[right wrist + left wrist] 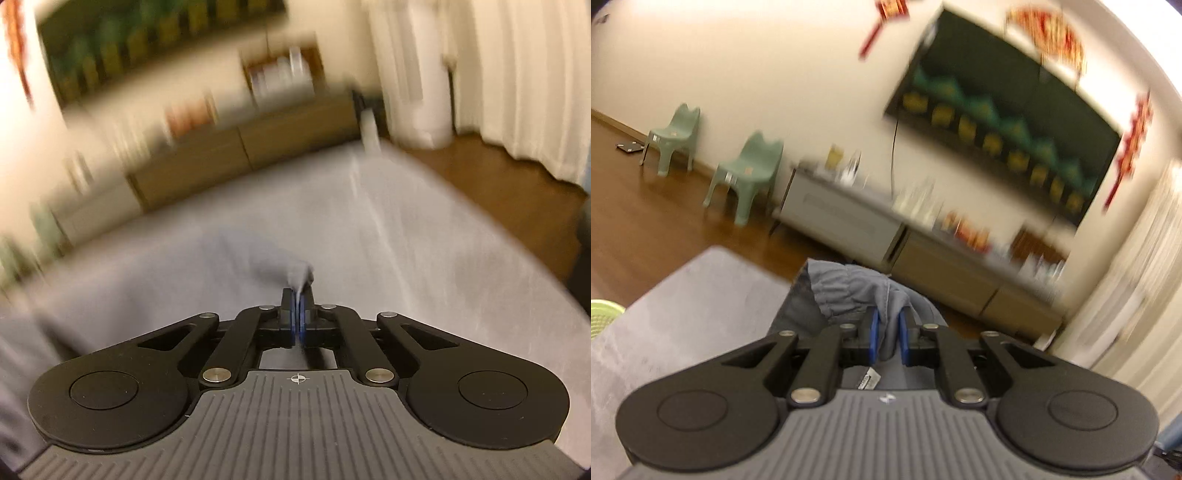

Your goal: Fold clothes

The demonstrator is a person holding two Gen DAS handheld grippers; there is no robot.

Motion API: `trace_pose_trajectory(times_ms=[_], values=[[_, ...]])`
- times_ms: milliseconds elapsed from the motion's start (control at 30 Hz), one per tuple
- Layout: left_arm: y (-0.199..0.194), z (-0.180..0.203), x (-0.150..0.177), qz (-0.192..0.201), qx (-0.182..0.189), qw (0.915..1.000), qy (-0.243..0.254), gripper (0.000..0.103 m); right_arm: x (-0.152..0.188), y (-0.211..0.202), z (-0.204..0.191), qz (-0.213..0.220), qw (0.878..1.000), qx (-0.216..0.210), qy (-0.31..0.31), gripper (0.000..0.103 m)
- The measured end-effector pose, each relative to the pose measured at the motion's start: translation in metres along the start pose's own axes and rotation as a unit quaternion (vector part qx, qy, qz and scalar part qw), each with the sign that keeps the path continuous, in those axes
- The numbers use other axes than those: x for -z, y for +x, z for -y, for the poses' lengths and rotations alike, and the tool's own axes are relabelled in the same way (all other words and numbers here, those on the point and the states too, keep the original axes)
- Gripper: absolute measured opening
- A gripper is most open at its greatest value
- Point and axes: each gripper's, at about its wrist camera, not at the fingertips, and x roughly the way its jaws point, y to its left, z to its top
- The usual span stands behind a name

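Note:
A blue-grey garment (849,291) with a gathered waistband is bunched up in front of my left gripper (886,325), which is shut on a fold of it; a white label (868,380) hangs just below the blue pads. In the right wrist view, my right gripper (297,295) is shut on a thin pinch of the same grey cloth (291,271), which peaks up out of the pads. The garment's lower part is hidden behind both gripper bodies. Both views are blurred.
A grey soft surface (369,229) spreads under both grippers. Beyond it stand a long low cabinet (923,251) with clutter, a dark wall screen (1004,118), two green plastic chairs (746,177), white curtains (517,74) and a green basket (602,317) at left.

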Motion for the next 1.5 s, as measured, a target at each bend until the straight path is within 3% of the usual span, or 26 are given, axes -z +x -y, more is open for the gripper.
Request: trace_pose_trajectory(times_ms=[100,167,267,333,367,433,467,533,600,667,767,833,933,967,1067,1267,1400,1467,1500], values=[[0.009,-0.001,-0.027,0.01,-0.015,0.9998,-0.011,0.011,-0.055,-0.046,-0.005,0.095,0.995,-0.01,0.004,0.0],[0.028,0.002,-0.044,0.003,-0.037,0.9991,-0.02,0.011,-0.093,-0.045,0.003,0.114,0.993,-0.004,0.023,0.0],[0.076,0.004,-0.065,-0.021,-0.087,0.9954,-0.034,0.011,-0.133,0.008,0.007,0.081,0.995,0.051,0.034,0.0],[0.128,0.003,-0.059,-0.072,-0.135,0.988,-0.024,0.012,-0.138,0.066,0.009,0.029,0.995,0.091,0.04,0.0],[0.155,0.001,-0.051,-0.103,-0.157,0.9821,-0.013,0.013,-0.129,0.098,0.006,-0.005,0.993,0.116,0.034,0.001],[0.192,-0.004,-0.03,-0.156,-0.191,0.9691,-0.003,0.015,-0.102,0.16,-0.003,-0.08,0.983,0.164,0.004,0.021],[0.203,-0.007,-0.017,-0.178,-0.202,0.9631,-0.004,0.015,-0.086,0.176,-0.007,-0.104,0.978,0.179,-0.009,0.025],[0.192,-0.018,0.003,-0.176,-0.156,0.9718,-0.02,0.019,-0.058,0.17,-0.016,-0.082,0.982,0.17,-0.003,0.047],[0.158,-0.026,0.011,-0.171,-0.103,0.9795,-0.029,0.025,-0.036,0.148,-0.024,-0.062,0.988,0.139,-0.002,0.056],[0.118,-0.033,0.015,-0.159,-0.064,0.9846,-0.031,0.03,-0.014,0.118,-0.039,-0.054,0.992,0.112,-0.018,0.057],[0.031,-0.044,0.008,-0.09,-0.037,0.9952,-0.014,0.059,0.012,0.062,-0.053,-0.058,0.995,0.074,-0.043,0.061],[-0.02,-0.05,0.018,-0.04,-0.058,0.9975,-0.008,0.076,0.022,0.021,-0.069,-0.055,0.996,0.038,-0.058,0.065],[-0.056,-0.065,0.049,-0.046,-0.073,0.996,-0.022,0.078,0.049,-0.053,-0.095,-0.034,0.997,-0.036,-0.055,0.089],[-0.061,-0.069,0.059,-0.055,-0.067,0.9956,-0.036,0.078,0.065,-0.077,-0.102,-0.033,0.996,-0.061,-0.057,0.091],[-0.067,-0.075,0.088,-0.069,-0.047,0.9941,-0.069,0.083,0.122,-0.131,-0.122,-0.059,0.988,-0.119,-0.08,0.092],[-0.061,-0.046,0.099,-0.099,-0.013,0.9949,-0.013,0.094,0.243,-0.207,-0.163,-0.126,0.963,-0.162,-0.175,0.092],[-0.033,-0.027,0.113,-0.117,-0.02,0.9929,-0.008,0.094,0.29,-0.223,-0.181,-0.157,0.946,-0.176,-0.223,0.093],[-0.015,-0.027,0.116,-0.124,-0.039,0.9915,-0.011,0.082,0.303,-0.22,-0.188,-0.158,0.94,-0.162,-0.254,0.089],[-0.006,-0.03,0.117,-0.127,-0.045,0.9907,-0.017,0.055,0.308,-0.214,-0.19,-0.16,0.94,-0.145,-0.263,0.067]])
